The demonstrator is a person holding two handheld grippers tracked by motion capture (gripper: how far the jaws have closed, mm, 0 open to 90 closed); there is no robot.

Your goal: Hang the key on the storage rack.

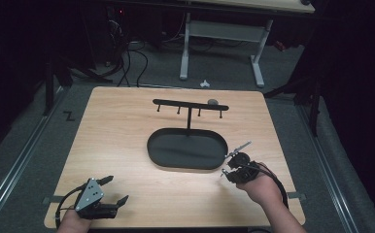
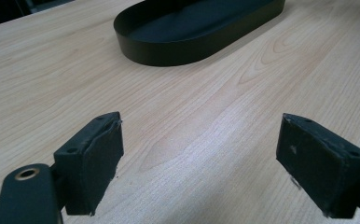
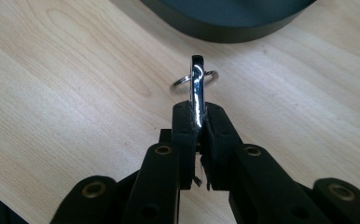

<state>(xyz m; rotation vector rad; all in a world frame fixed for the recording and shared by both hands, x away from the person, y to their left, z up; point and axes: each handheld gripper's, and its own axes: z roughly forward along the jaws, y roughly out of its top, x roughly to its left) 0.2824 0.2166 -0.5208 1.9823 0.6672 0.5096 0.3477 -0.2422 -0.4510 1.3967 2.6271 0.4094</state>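
Wooden counter (image 1: 127, 145) with a black oval tray (image 1: 188, 149) and hook stand (image 1: 190, 106) behind it. Our right claw (image 3: 197, 114) is clamped on a shiny key with ring (image 3: 197, 81), just beside the tray's rim; our left claw (image 2: 199, 163) rests apart, empty. We judge the pickup done, hanging or placing left.

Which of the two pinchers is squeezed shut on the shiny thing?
The right gripper, near the black oval tray, is squeezed shut on the shiny metal key piece. The left gripper gapes open, holding nothing.

Your tray (image 1: 188, 149) sits mid-desk (image 1: 117, 121), the hook stand (image 1: 190, 105) behind it; your key (image 1: 237, 148) hangs by the tray's right end.
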